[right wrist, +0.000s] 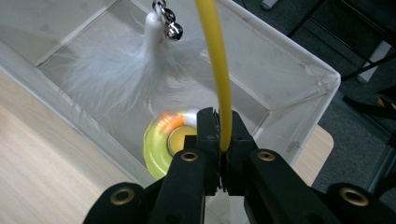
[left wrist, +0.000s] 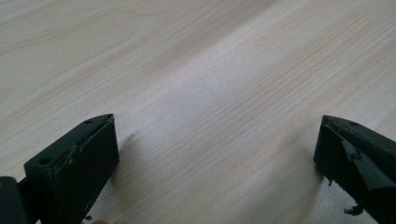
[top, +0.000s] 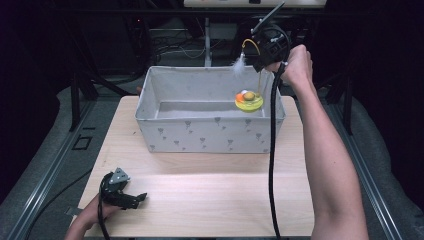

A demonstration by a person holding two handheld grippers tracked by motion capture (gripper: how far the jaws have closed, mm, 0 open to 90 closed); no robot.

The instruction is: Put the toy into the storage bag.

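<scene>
Table (top: 200, 195): toy (top: 249, 101) over fabric bin (top: 210, 135).

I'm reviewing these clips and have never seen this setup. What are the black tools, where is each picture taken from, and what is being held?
A person holds a two-jaw gripper in each hand. The high view looks down on a wooden table bearing a grey fabric box. The left gripper rests low over the table; its own view shows the jaws apart with bare wood between them. The right gripper, raised over the box, is shut on the yellow wand of a cat toy. A white feather with small bells dangles from it, above a yellow-green round base.
</scene>
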